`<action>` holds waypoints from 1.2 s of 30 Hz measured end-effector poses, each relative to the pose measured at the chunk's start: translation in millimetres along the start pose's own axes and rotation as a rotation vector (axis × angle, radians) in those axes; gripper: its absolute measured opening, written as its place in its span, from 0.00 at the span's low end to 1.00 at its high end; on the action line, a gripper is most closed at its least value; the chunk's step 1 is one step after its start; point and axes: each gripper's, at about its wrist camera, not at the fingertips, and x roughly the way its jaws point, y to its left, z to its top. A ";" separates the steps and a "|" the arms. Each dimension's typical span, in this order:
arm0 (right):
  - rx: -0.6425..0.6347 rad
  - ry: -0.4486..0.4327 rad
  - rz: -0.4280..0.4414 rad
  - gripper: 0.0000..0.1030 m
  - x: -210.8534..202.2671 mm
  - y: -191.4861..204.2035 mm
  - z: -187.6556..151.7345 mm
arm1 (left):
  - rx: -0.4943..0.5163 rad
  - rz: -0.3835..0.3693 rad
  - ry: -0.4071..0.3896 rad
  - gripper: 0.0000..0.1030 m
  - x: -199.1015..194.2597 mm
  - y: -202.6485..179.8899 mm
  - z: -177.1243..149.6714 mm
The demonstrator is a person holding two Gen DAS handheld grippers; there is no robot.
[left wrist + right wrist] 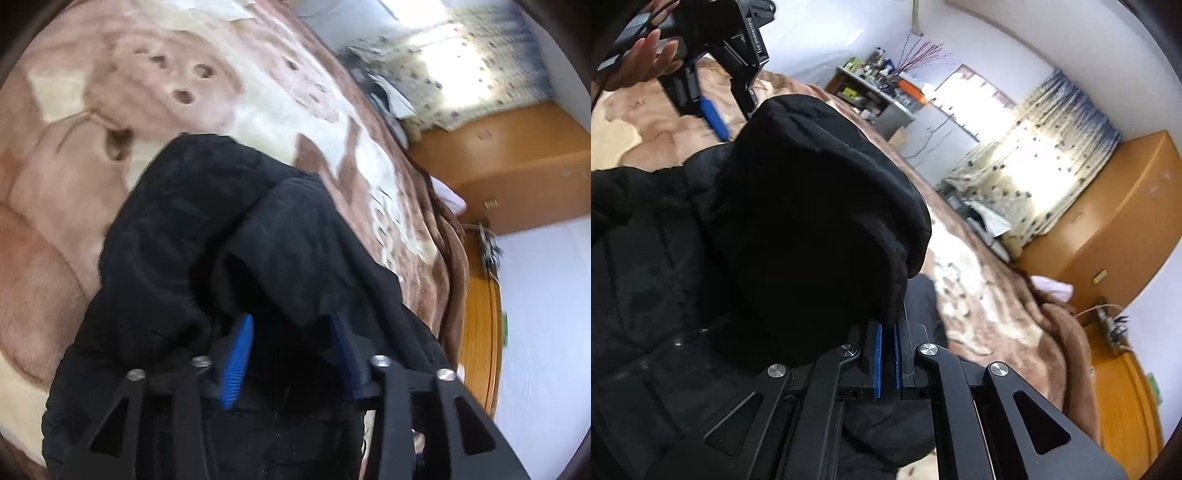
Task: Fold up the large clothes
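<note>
The black padded jacket (207, 236) lies bunched on the brown and cream blanket (92, 206) that covers the bed, partly doubled over on itself. The right gripper (887, 354) has its blue pads nearly together, pinching a thick fold of the jacket that rises as a dark hump in front of its camera. The left gripper (291, 343) stands with its jaws partly apart; black cloth lies between and over its blue pads (238, 354), but nothing shows them pressing on it, so that side looks let go.

The risk, as I judge it, is that the puffy fabric springs back: with only one side pinched, the loose half may slide off the fold and undo it. The right pinch sits close to the fabric's edge, so a quick pull could slip it free. The open left jaws may also snag the cloth draped over them and drag the layer askew when that hand (642, 62) lifts away
</note>
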 end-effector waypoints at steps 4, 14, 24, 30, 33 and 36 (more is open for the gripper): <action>-0.040 -0.016 -0.092 0.04 5.5 -3.2 6.8 | -0.054 -0.045 -0.029 0.52 3.2 -3.1 14.1; -0.140 -0.089 -0.278 0.04 12.7 -8.8 16.2 | -0.049 0.008 0.056 0.55 38.2 -19.4 17.9; -0.241 -0.016 -0.056 0.04 -3.0 33.8 -18.6 | 0.092 0.191 0.019 0.06 31.7 -16.2 5.4; -0.118 0.094 0.138 0.04 -4.0 20.6 -10.9 | 0.191 0.280 0.005 0.06 24.4 -10.3 -5.4; 0.017 0.141 0.241 0.10 -10.7 -1.7 -1.4 | 0.217 0.356 -0.004 0.11 32.8 -0.7 -9.8; 0.213 0.156 0.373 0.11 -24.8 -33.1 3.8 | 0.293 0.386 -0.027 0.12 34.4 -9.5 -16.1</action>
